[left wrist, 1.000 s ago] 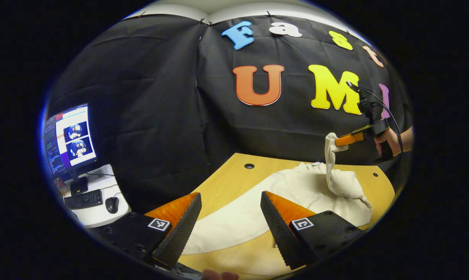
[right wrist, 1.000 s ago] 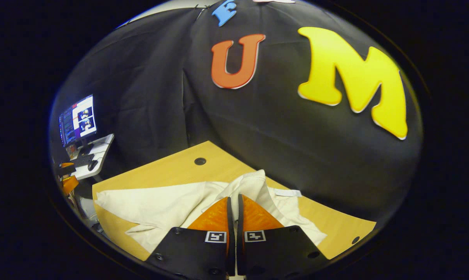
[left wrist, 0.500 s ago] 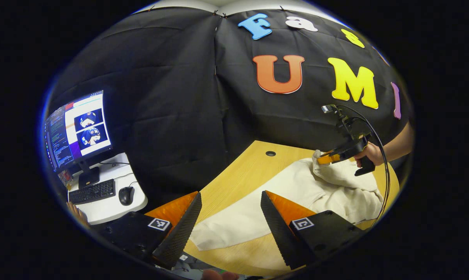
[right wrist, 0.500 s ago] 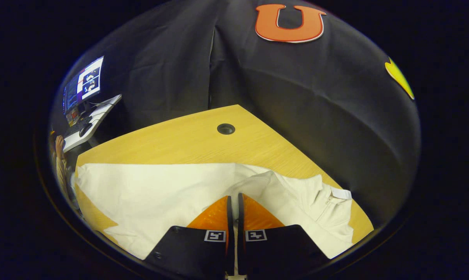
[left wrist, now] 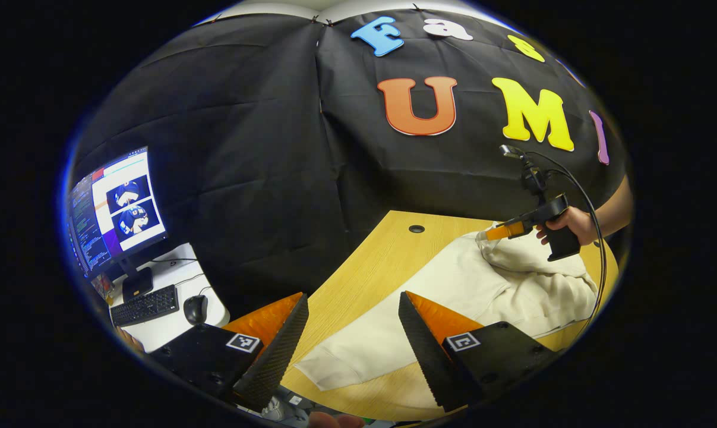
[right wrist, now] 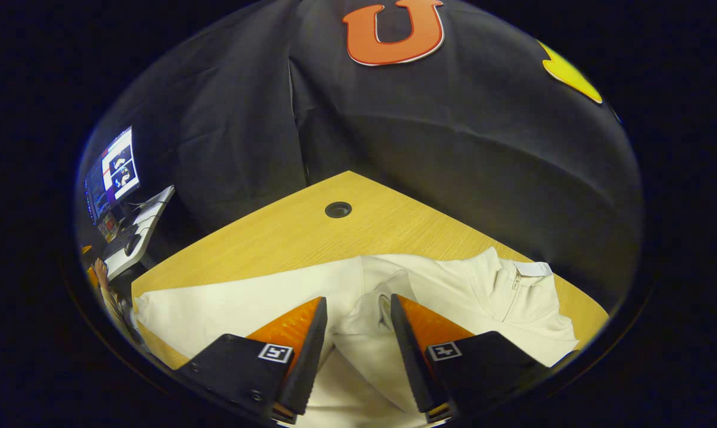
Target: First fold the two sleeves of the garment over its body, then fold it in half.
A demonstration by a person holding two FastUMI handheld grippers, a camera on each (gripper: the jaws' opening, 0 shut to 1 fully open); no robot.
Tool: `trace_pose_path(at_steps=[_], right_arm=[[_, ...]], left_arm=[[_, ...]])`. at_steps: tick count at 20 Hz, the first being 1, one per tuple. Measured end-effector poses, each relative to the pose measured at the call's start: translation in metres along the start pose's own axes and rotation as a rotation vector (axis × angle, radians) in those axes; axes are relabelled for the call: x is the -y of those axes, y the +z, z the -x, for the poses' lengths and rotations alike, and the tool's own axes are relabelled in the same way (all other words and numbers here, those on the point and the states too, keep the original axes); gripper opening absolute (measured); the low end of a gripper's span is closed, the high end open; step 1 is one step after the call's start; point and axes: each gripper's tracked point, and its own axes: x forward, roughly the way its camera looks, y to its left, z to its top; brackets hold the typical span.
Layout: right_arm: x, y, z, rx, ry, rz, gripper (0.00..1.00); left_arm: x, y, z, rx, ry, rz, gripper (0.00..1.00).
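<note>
A cream garment [left wrist: 453,291] lies spread on the wooden table [left wrist: 358,273]. In the right gripper view its collar [right wrist: 515,285] points to the right and a sleeve end [right wrist: 370,309] lies folded onto the body. My right gripper [right wrist: 354,315] stands open just above that sleeve, with the cloth loose between its fingers. In the left gripper view my left gripper [left wrist: 352,321] hangs open above the table's near edge, over the garment's hem [left wrist: 334,368]. Farther off there, a hand holds the right gripper [left wrist: 495,233] over the bunched sleeve.
The table has a round cable hole [right wrist: 338,209] near its far corner. A side desk [left wrist: 162,309] at the left holds a monitor [left wrist: 114,211], a keyboard [left wrist: 144,304] and a mouse [left wrist: 195,308]. Black cloth hangs behind the table.
My right gripper carried the sleeve down onto the garment's body, then opened and let it go. The left gripper stayed open and shifted only slightly.
</note>
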Motion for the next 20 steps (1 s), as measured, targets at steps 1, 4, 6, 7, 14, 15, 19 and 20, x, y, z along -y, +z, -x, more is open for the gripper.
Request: trace_pose_path(at_steps=[1, 4, 6, 7, 14, 15, 19, 20], right_arm=[[-0.003, 0.004, 0.010, 0.019, 0.002, -0.015, 0.74], [-0.009, 0.024, 0.051, 0.112, -0.009, -0.054, 0.89], [-0.013, 0.040, 0.087, 0.189, -0.025, -0.064, 0.96], [-0.015, 0.044, 0.103, 0.219, -0.039, -0.060, 0.96], [-0.041, 0.046, 0.227, 0.344, -0.046, -0.116, 0.95], [-0.046, 0.041, 0.241, 0.348, -0.040, -0.120, 0.95], [-0.061, 0.023, 0.271, 0.325, -0.025, -0.108, 0.95], [-0.062, 0.024, 0.277, 0.332, -0.026, -0.109, 0.95]], left_arm=[[0.000, -0.002, -0.001, -0.001, -0.004, -0.007, 0.97], [-0.003, -0.010, 0.000, -0.003, -0.021, -0.032, 0.97], [-0.007, -0.016, 0.002, -0.008, -0.028, -0.052, 0.98], [-0.006, -0.016, 0.003, 0.004, -0.037, -0.056, 0.99], [-0.009, -0.047, 0.009, -0.017, -0.101, -0.117, 0.99], [-0.009, -0.058, 0.009, -0.031, -0.119, -0.120, 0.99], [-0.029, -0.113, 0.002, -0.121, -0.142, -0.124, 0.99], [-0.037, -0.123, 0.000, -0.144, -0.137, -0.130, 1.00]])
